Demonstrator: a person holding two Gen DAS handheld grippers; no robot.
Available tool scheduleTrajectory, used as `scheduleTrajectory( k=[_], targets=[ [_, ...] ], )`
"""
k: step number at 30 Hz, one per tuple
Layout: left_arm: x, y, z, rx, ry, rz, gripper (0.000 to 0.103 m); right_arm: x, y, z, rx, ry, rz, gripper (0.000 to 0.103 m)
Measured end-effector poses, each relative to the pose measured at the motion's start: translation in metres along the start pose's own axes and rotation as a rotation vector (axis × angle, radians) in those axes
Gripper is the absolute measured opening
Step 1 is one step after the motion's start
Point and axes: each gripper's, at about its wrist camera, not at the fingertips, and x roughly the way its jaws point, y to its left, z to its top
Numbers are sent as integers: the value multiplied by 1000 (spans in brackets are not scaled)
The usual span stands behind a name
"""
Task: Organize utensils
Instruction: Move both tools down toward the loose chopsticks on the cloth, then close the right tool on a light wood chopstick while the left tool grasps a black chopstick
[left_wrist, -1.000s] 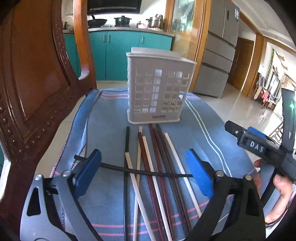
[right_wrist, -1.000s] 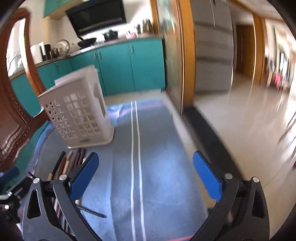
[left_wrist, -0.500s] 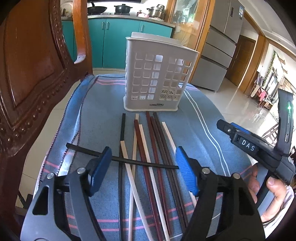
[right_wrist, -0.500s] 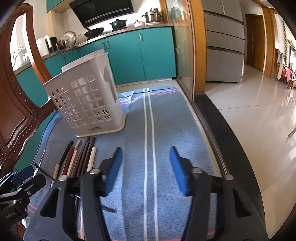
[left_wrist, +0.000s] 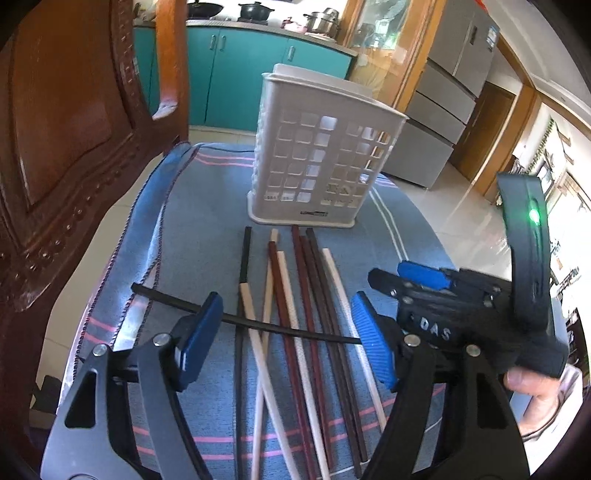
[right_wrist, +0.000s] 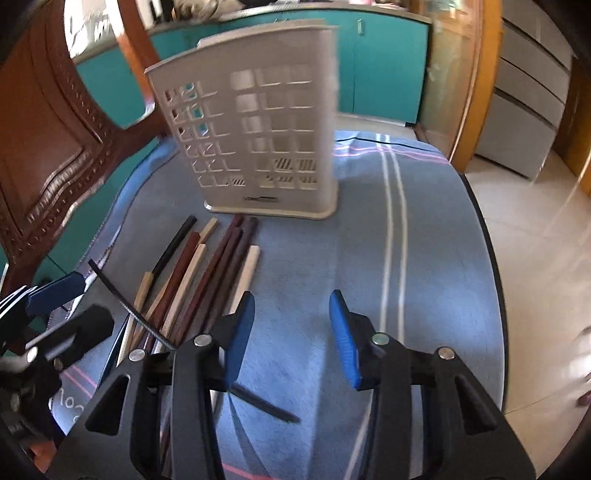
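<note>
Several chopsticks (left_wrist: 295, 325), dark red, pale wood and black, lie side by side on the blue cloth (left_wrist: 192, 229) in front of a white slotted utensil holder (left_wrist: 317, 147). One black chopstick (left_wrist: 236, 317) lies crosswise over them. My left gripper (left_wrist: 284, 336) is open and hovers just above the crosswise chopstick. My right gripper (right_wrist: 291, 336) is open and empty over bare cloth, right of the chopsticks (right_wrist: 207, 280); its body (left_wrist: 461, 310) shows in the left wrist view. The holder (right_wrist: 255, 129) stands upright beyond it.
A carved wooden chair back (left_wrist: 74, 129) stands close on the left. The cloth-covered table ends at a dark edge (right_wrist: 484, 240) on the right, with tiled floor beyond. Teal kitchen cabinets (left_wrist: 236, 74) and a fridge (left_wrist: 450, 74) are behind.
My right gripper has swung left toward the chopsticks and holder and its jaws have narrowed. My left gripper's jaws have also narrowed and it has edged forward over the crosswise chopstick.
</note>
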Motion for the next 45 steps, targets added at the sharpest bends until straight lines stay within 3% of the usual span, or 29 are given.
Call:
scheduleTrajectory(
  k=[6,10,12,14,15,23,30,32,36,38,40,41,45],
  targets=[
    [3,19,0,-52,17,-12,72,22,15,25,-58,107,58,44],
    [7,25,-1,-58,33,-9,72,38,15,18,-38,174,79,42],
    [10,28,-1,-69,45,-21,70,39,18,18,-38,167,89,36],
    [11,33,-1,-87,52,-34,69,39,22,14,-51,175,102,11],
    [12,35,-1,-100,58,-44,68,39,24,16,-60,184,91,9],
    [18,47,-1,-170,102,-110,61,30,-2,9,-42,181,47,9],
    [47,63,4,-352,196,-197,60,19,-21,3,-19,158,36,9],
    [53,67,5,-390,209,-190,60,15,-25,0,-16,154,39,9],
    [65,62,15,-372,223,-115,60,15,-28,-1,-18,148,41,9],
    [70,60,21,-363,227,-83,53,16,-26,-2,-20,150,34,9],
    [78,59,26,-356,234,-45,32,18,-25,-3,-24,147,28,9],
    [83,58,29,-352,235,-31,26,18,-24,-3,-29,144,25,9],
    [90,57,33,-341,235,-60,10,20,-21,-3,-36,138,23,9]
  ],
)
